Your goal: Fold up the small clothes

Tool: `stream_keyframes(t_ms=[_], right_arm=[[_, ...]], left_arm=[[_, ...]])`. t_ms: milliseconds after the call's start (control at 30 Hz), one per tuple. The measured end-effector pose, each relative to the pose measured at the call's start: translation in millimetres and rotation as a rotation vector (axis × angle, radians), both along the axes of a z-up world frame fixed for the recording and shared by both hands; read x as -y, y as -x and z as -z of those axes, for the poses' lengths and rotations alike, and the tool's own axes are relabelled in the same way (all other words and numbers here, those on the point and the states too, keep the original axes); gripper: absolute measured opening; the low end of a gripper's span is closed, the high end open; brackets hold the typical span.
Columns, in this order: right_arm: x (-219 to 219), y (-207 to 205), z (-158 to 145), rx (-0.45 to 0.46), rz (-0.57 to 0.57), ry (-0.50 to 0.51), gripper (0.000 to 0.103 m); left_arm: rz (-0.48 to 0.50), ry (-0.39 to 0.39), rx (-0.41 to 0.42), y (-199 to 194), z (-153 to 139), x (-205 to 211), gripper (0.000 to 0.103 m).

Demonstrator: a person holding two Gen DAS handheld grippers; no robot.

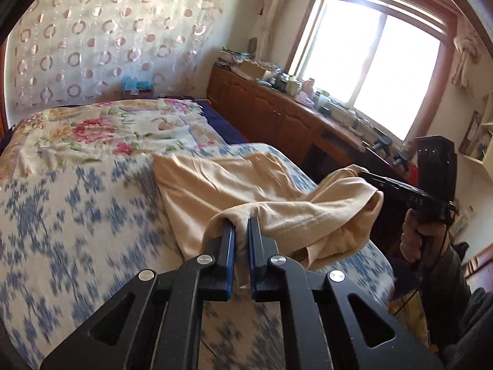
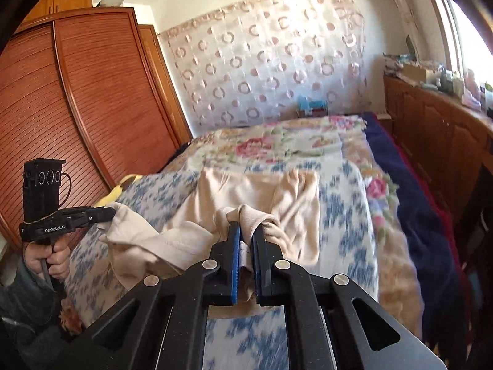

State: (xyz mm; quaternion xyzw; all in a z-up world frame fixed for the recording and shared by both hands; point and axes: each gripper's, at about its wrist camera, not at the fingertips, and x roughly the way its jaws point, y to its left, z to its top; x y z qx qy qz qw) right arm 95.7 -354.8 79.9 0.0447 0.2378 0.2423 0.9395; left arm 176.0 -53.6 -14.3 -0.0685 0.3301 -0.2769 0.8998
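While both grippers lift its near edge, the cream garment [image 1: 215,178] trails away onto the bed [image 1: 77,200]; left gripper [image 1: 242,222] and right gripper [image 2: 246,231] jaws each pinch a corner, long axis running near-to-far, fold likely goes forward.

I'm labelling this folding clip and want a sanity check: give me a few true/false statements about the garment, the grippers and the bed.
1. Both grippers are shut on the beige garment. True: the left gripper and the right gripper each pinch its cloth.
2. The garment lies fully flat. False: its near edge is lifted and its far part rests on the bed.
3. The bed cover is plain white. False: it has blue and pink flower prints.
4. A window stands above a wooden cabinet. True.
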Motion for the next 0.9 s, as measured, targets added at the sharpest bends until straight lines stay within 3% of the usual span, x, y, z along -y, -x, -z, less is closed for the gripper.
stream_keyframes(t_ms=[200, 367, 467, 600, 667, 767, 833, 900], right_arm=[[-18, -83, -7, -0.054, 0.025, 0.048, 0.007], [-33, -132, -1, -0.122, 0.064, 0.086, 0.007], [-48, -142, 1, -0.107, 0.114, 0.151, 0.020], [-59, -128, -10, -0.051, 0.135, 0.192, 0.031], [-61, -117, -12, -0.030, 0.122, 0.201, 0.036], [-57, -102, -9, -0.022, 0.099, 0.222, 0.043], [-58, -92, -8, -0.017, 0.096, 0.229, 0.051], [-56, -91, -1, -0.023, 0.079, 0.217, 0.054]], left_arm=[[-0.064, -0.030, -0.022, -81, 2, -4, 0.009], [-0.087, -0.110, -0.054, -132, 19, 6, 0.009], [-0.118, -0.141, -0.067, -145, 28, 6, 0.010], [-0.117, -0.179, -0.020, -144, 29, 3, 0.039], [-0.102, -0.191, -0.011, -140, 28, 1, 0.045], [-0.082, -0.186, -0.008, -133, 26, -3, 0.071], [-0.067, -0.171, -0.011, -124, 28, -8, 0.079], [-0.053, -0.181, -0.036, -120, 32, -6, 0.079]])
